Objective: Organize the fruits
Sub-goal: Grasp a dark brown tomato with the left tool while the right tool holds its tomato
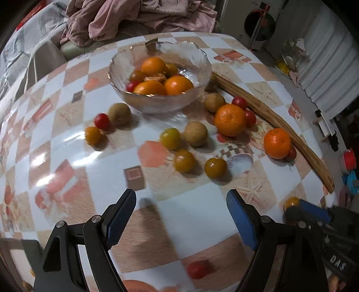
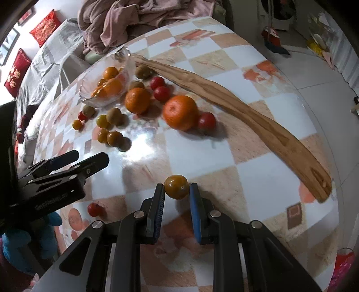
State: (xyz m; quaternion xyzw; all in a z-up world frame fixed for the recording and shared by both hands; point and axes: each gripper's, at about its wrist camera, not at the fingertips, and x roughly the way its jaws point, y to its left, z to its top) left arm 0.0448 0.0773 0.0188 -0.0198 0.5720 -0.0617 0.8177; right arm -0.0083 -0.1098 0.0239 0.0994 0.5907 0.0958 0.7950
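Note:
A glass bowl [image 1: 202, 67] at the back of the table holds oranges and small tomatoes; it also shows in the right wrist view [image 2: 89, 98]. Loose fruit lies in front of it: two oranges [image 1: 230, 120], brown kiwis [image 1: 195, 133], red tomatoes [image 1: 102, 121] and yellow tomatoes [image 1: 215, 168]. My left gripper [image 1: 180, 219] is open and empty above the near table. My right gripper [image 2: 176, 195] is shut on a yellow tomato [image 2: 176, 186] held just above the table; it also shows in the left wrist view [image 1: 291, 202].
A long curved wooden board [image 2: 246, 114] lies along the table's right side. A red tomato [image 1: 197, 269] lies near the front edge. A sofa with pink clothes [image 1: 134, 15] stands behind the table. The left gripper shows in the right wrist view [image 2: 85, 159].

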